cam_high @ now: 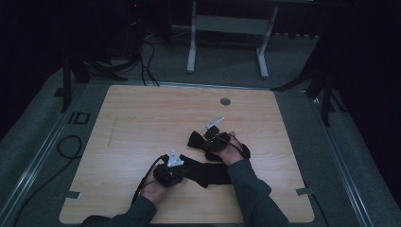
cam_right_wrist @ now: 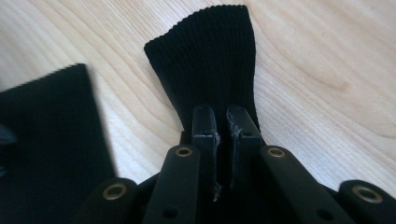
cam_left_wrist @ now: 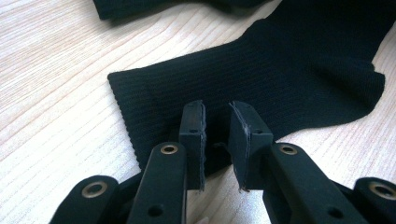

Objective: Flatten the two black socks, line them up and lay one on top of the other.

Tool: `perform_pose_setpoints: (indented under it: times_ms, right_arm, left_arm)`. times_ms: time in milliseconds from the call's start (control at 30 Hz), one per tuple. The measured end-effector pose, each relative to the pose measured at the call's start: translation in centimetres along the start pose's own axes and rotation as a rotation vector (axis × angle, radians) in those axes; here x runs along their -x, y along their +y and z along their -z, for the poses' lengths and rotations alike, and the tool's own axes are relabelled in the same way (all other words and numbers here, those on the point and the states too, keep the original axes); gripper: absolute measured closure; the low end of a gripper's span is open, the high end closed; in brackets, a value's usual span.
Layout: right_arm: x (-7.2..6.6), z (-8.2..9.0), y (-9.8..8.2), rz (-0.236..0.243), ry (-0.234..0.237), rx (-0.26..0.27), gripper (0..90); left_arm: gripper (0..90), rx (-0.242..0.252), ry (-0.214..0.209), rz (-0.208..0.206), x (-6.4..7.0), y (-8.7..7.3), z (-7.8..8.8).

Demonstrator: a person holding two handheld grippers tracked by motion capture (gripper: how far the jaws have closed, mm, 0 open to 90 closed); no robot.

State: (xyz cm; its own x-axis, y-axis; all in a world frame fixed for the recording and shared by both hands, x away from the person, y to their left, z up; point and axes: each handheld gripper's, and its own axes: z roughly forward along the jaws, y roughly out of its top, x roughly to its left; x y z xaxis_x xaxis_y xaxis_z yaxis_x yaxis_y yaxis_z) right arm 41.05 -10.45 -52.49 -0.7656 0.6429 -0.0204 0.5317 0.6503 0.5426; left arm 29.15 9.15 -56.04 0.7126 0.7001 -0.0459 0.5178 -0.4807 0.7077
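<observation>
Two black ribbed socks lie on the wooden table (cam_high: 142,123). The nearer sock (cam_high: 208,172) stretches from my left gripper (cam_high: 185,171) toward the person's right sleeve. In the left gripper view the jaws of that gripper (cam_left_wrist: 217,114) stand apart over the cuff edge of this sock (cam_left_wrist: 289,79), with a gap between the pads. My right gripper (cam_high: 201,141) is at the farther sock (cam_high: 193,139). In the right gripper view its jaws (cam_right_wrist: 222,116) pinch that sock (cam_right_wrist: 210,60), whose cuff fans out beyond the tips. The other sock (cam_right_wrist: 51,140) lies to the left.
A round grommet (cam_high: 225,101) sits near the table's far edge. Black cables (cam_high: 68,146) loop on the floor at the left. A white desk frame (cam_high: 191,47) stands behind the table. Part of the second sock (cam_left_wrist: 140,7) crosses the top of the left gripper view.
</observation>
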Motion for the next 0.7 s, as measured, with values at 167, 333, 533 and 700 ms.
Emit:
perform_pose_setpoints:
  times_ms: [167, 333, 533, 700]
  right_arm:
    - [0.0, 2.1, -0.2, 0.007, 0.016, 0.039, 83.3]
    - [-0.2, 4.1, -0.9, 0.019, 0.033, 0.064, 83.3]
    - [-0.6, 6.7, -1.9, 0.045, 0.021, 0.099, 83.2]
    - [-1.4, 8.4, -2.4, 0.065, 0.026, 0.120, 83.2]
  left_arm:
    - [76.1, 0.002, 0.000, 0.002, 0.0, 0.0, 0.0]
    - [76.0, 0.002, -0.002, 0.004, 0.0, 0.0, 0.0]
    - [76.0, 0.004, 0.000, 0.002, 0.0, 0.0, 0.0]
    - [76.0, 0.005, -0.001, 0.004, 0.1, 0.0, 0.0]
